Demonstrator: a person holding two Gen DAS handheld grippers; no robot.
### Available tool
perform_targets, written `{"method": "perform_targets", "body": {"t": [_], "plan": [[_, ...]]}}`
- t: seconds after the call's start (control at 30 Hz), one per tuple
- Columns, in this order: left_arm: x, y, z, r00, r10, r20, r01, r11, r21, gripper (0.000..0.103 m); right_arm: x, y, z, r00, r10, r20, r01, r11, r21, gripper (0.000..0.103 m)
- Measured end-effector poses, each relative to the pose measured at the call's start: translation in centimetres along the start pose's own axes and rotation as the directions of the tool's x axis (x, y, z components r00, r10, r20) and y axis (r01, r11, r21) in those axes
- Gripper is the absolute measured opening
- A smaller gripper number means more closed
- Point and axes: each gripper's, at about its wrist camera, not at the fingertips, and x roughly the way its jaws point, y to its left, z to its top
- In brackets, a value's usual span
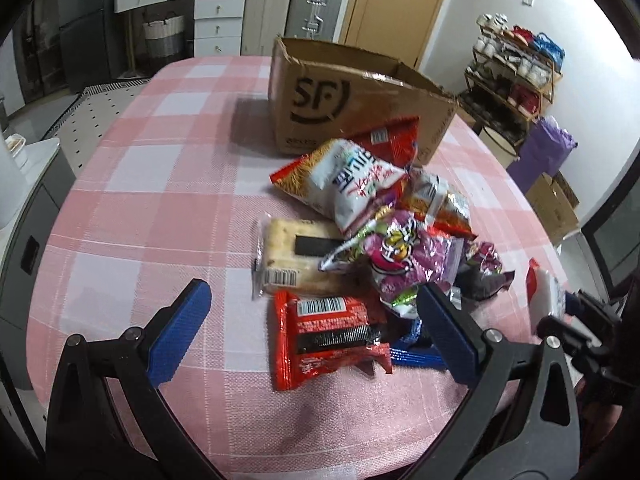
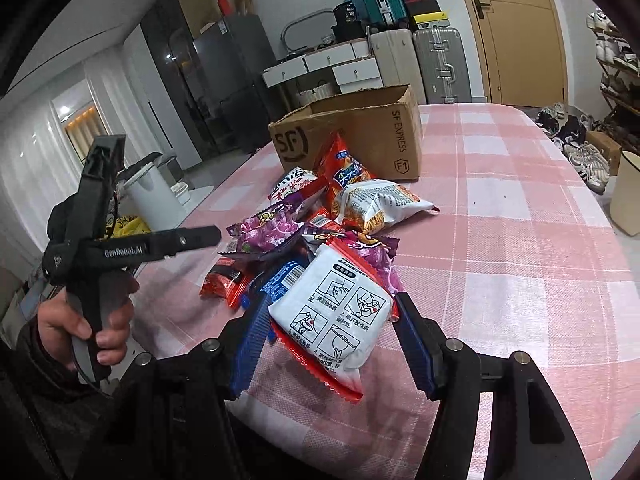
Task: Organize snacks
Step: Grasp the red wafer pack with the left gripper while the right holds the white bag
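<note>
Right claw (image 2: 332, 340) gripped a white packet with a red edge (image 2: 332, 316), lower centre of the right wrist view, pads pressed on both its sides, lifted above the worktop (image 2: 520, 260). Left claw (image 1: 316, 320) stood wide open, nothing held, over a red wrapper with a barcode (image 1: 328, 332) at lower centre of the left wrist view. Snack pile (image 1: 384, 220) lay mid-frame on the pink checked cloth. Open SF cardboard box (image 1: 352, 96) sat just behind the pile, upper centre. A hand (image 2: 92, 320) held the left tool at lower left.
</note>
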Motion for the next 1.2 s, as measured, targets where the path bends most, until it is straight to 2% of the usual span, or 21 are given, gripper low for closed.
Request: {"method": "perform_targets", "body": {"t": [0.5,0.73,0.9,1.0,1.1,1.2], "plan": [[3.4,-0.5,-0.9,0.997,0.004,-0.08,-0.002,1.0,0.026,0.102,0.1,-1.2,-0.2,1.0,-0.004,0.005,0.004,1.0,0.029,0.063],[5.5,-0.2,-0.9,0.99,0.043,-0.136,-0.04,0.999,0.024,0.102,0.1,-1.5,-0.3,1.0,-0.004,0.007,0.004,0.999,0.039,0.063],[6.3,-0.1,-0.2,0.989,0.056,-0.135,-0.054,0.998,0.018,0.102,0.1,-1.6,-0.3,1.0,-0.004,0.007,0.004,0.999,0.041,0.063],[6.5,0.2,0.0,0.99,0.048,-0.13,-0.047,0.999,0.012,0.098,0.1,-1.5,-0.3,1.0,-0.005,0.007,0.005,0.999,0.041,0.063],[6.6,0.3,0.2,0.992,0.043,-0.118,-0.04,0.999,0.025,0.087,0.1,-1.5,-0.3,1.0,-0.004,0.007,0.004,0.999,0.041,0.063],[6.2,0.0,-0.2,0.994,0.026,-0.103,-0.021,0.998,0.053,0.066,0.1,-1.5,-0.3,1.0,-0.004,0.007,0.004,0.999,0.04,0.063]]}}
